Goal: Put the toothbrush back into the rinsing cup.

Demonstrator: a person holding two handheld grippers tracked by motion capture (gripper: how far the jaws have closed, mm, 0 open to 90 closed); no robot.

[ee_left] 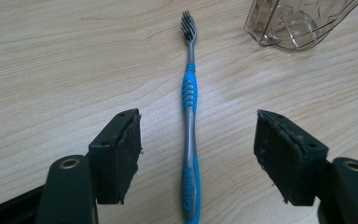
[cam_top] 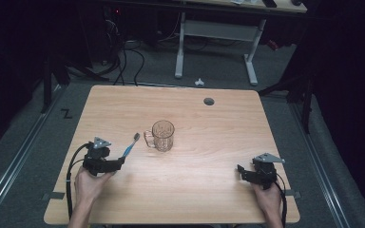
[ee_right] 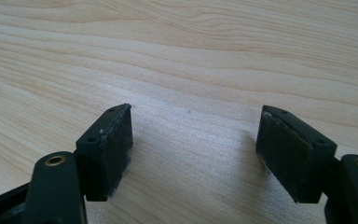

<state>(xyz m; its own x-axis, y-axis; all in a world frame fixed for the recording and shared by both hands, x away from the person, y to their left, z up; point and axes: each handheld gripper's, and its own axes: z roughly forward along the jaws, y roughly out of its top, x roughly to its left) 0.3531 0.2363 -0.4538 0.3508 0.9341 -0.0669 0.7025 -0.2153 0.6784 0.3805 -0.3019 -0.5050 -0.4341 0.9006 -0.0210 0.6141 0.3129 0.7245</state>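
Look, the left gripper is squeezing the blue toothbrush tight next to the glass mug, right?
Not quite. The left gripper is open: in the left gripper view its fingers stand apart on either side of the blue toothbrush, which lies flat on the table without touching them. The glass mug does stand close by.

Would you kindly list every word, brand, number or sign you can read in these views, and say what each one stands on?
"Colgate": white lettering along the blue lower handle of the toothbrush, seen in the left gripper view between the open jaws of the left gripper.
Glass mug: no lettering visible.
Black mark on the floor left of the table: a zigzag shape, not readable as a character.
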